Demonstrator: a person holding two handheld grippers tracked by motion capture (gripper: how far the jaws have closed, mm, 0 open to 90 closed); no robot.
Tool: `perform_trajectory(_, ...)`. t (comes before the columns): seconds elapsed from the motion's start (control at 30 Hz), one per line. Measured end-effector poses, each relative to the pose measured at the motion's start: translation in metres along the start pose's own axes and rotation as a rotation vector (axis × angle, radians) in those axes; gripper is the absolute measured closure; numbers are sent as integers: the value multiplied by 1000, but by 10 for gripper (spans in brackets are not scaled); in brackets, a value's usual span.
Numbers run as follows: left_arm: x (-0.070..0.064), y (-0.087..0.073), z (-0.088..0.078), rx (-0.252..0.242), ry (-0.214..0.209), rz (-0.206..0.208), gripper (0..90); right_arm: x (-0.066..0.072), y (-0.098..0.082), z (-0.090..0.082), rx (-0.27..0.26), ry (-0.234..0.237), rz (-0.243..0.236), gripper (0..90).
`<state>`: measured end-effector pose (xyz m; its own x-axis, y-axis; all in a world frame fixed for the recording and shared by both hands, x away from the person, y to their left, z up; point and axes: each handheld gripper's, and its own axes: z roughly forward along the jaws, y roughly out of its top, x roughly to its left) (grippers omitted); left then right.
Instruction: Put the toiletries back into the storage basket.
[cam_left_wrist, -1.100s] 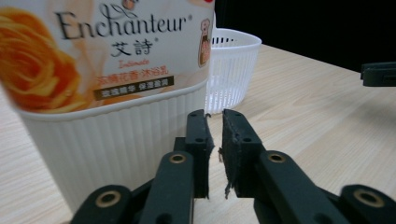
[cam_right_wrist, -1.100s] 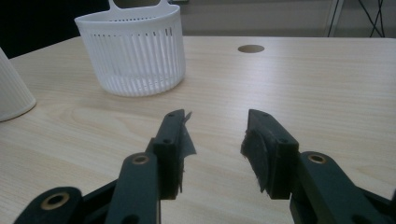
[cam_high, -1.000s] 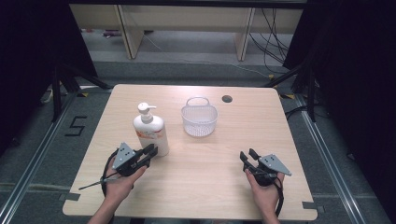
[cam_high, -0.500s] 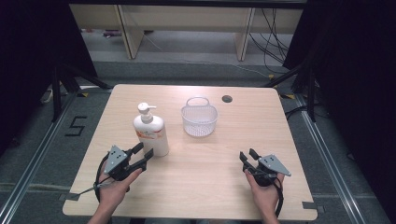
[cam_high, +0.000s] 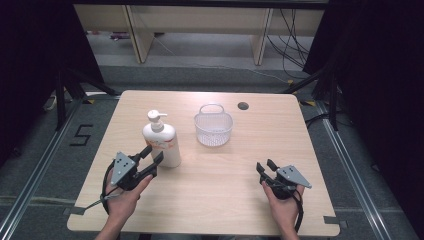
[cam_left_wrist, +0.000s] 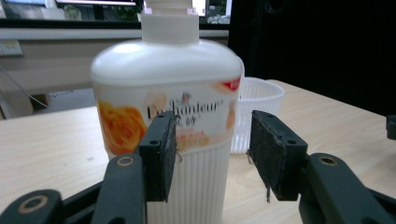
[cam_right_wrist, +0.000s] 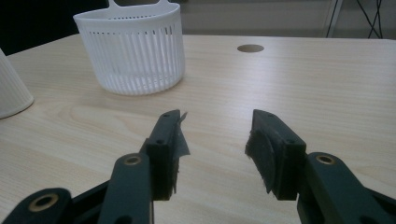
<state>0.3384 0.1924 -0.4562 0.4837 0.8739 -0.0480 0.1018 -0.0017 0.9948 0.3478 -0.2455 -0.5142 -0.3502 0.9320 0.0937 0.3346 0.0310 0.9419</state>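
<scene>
From the high view, the left hand-held gripper (cam_high: 152, 156) sits just beside the lotion bottle (cam_high: 161, 140) standing left of centre on the tabletop (cam_high: 220, 200), while the right hand-held gripper (cam_high: 266, 166) rests open, well apart. In the left gripper view, the bottle (cam_left_wrist: 168, 107) stands just beyond the parted jaws, which have just been opening, with nothing gripped.

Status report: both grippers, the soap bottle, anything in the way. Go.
Left gripper open, jaws just opened, short of the pump bottle, not gripping. Right gripper open, empty. Bottle upright on table. Basket apart; nothing in the way.
</scene>
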Motion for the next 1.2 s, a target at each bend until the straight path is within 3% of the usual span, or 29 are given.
perform_trajectory(0.07,0,5,0,-8,7,-6,508,-1,0,0,-1,8,-1,540)
perform_trajectory(0.1,0,7,1,-17,11,-7,507,0,0,0,-4,-10,-12,540)
perform_trajectory(0.13,1,9,0,-17,16,-7,507,2,-1,0,-6,-8,22,540)
perform_trajectory(0.17,1,11,1,-20,22,-8,506,2,-1,0,-4,-8,21,540)
perform_trajectory(0.3,1,19,4,-32,28,-8,503,0,0,-1,-1,-16,-6,540)
perform_trajectory(0.4,0,23,5,-35,33,-4,500,2,0,0,6,-15,16,540)
perform_trajectory(0.43,0,25,6,-35,34,-4,500,0,0,2,-18,-5,-12,540)
perform_trajectory(0.5,1,27,8,-33,41,-9,498,0,0,1,-2,4,-3,541)
perform_trajectory(0.53,1,27,9,-33,44,-12,498,0,0,0,-1,-13,-13,541)
perform_trajectory(0.57,1,28,10,-31,47,-11,498,2,-1,0,1,-11,25,541)
perform_trajectory(0.63,1,30,11,-34,51,-10,498,0,0,1,-6,-12,-22,541)
perform_trajectory(0.93,2,38,14,-50,67,-4,492,0,0,0,0,-16,-24,542)
perform_trajectory(1.0,2,39,14,-44,75,-16,491,1,0,0,8,-11,-7,541)
perform_trajectory(1.03,2,40,15,-45,79,-17,490,1,0,1,-14,-8,-2,542)
perform_trajectory(1.2,3,44,18,-49,89,-18,488,1,0,1,-11,-8,-4,543)
